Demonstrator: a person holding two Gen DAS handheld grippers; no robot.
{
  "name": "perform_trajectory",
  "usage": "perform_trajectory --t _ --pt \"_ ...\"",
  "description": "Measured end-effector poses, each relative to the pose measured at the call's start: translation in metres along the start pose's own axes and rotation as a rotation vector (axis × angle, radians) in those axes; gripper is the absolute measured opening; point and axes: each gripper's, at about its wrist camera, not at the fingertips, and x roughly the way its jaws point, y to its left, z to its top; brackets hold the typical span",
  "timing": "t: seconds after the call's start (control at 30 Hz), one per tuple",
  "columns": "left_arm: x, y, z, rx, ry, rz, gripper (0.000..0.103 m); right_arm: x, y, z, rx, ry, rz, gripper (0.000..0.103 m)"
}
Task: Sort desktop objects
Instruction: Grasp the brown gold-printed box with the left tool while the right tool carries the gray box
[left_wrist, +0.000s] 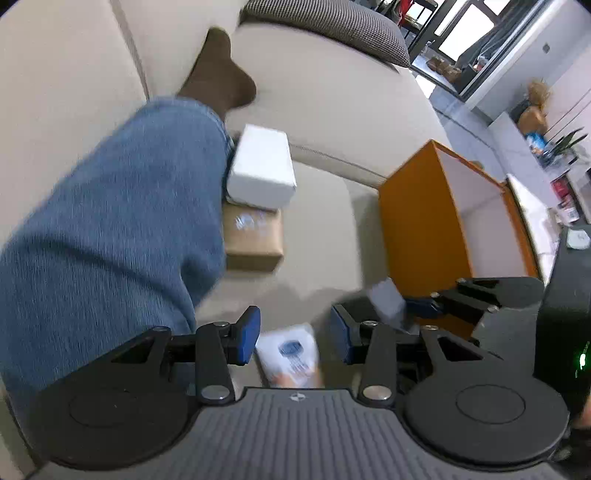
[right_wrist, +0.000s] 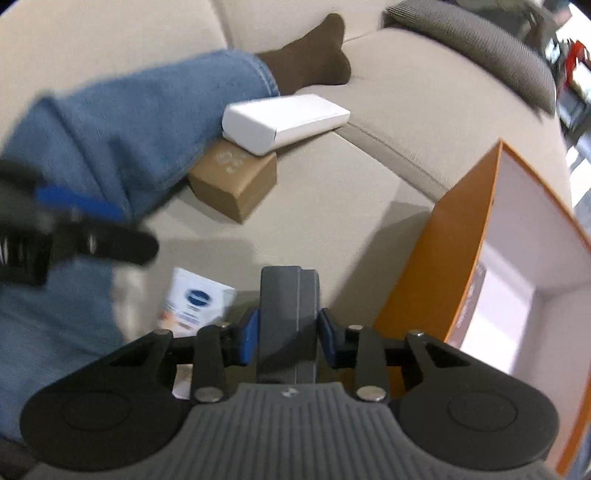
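**Grey block in right grip, orange box next**

Beige sofa cushion (right_wrist: 332, 206) serves as the surface, w/ a jeans leg (right_wrist: 122, 122) across upper left of the right wrist view. Right hand-held gripper (right_wrist: 288, 332) is clenched on a dark grey block (right_wrist: 288, 314) at lower centre; its long axis runs along the fingers, pointing up-frame. Left hand-held gripper (left_wrist: 293, 339) is released, holding nothing. Judgement: carry the block right, over the orange box (right_wrist: 443, 258) rim, keep it level, let go only once inside. White box (right_wrist: 284, 118) sits on brown box (right_wrist: 236, 181).
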Motion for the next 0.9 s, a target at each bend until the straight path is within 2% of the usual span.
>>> perform_trajectory --t 0.07,0.17,0.2,0.33,0.53,0.67,0.8,0.9 --pt "0.005 -0.005 0.006 0.043 -0.004 0.036 0.049 0.006 0.002 0.001 -0.021 -0.006 -0.027 0.035" --pt "0.017 -0.011 0.015 0.088 0.007 0.091 0.057 -0.004 -0.01 0.004 0.017 -0.043 0.01 0.035" --pt "0.022 -0.014 0.018 0.11 0.001 0.114 0.063 -0.009 -0.015 0.005 0.028 -0.061 0.021 0.035" --pt "0.039 -0.025 0.025 0.178 -0.02 0.197 0.07 -0.034 -0.035 0.011 0.062 -0.132 0.063 0.035" --pt "0.062 -0.033 0.032 0.197 -0.046 0.33 0.074 -0.052 -0.061 0.014 0.108 -0.207 0.129 0.035" --pt "0.07 -0.027 0.039 0.148 -0.036 0.363 0.081 -0.054 -0.068 0.009 0.111 -0.225 0.182 0.035" --pt "0.078 -0.02 0.045 0.109 -0.016 0.35 0.089 -0.052 -0.075 0.004 0.121 -0.24 0.218 0.035" --pt "0.085 -0.022 0.049 0.113 -0.006 0.357 0.091 -0.053 -0.08 0.001 0.125 -0.253 0.233 0.035"
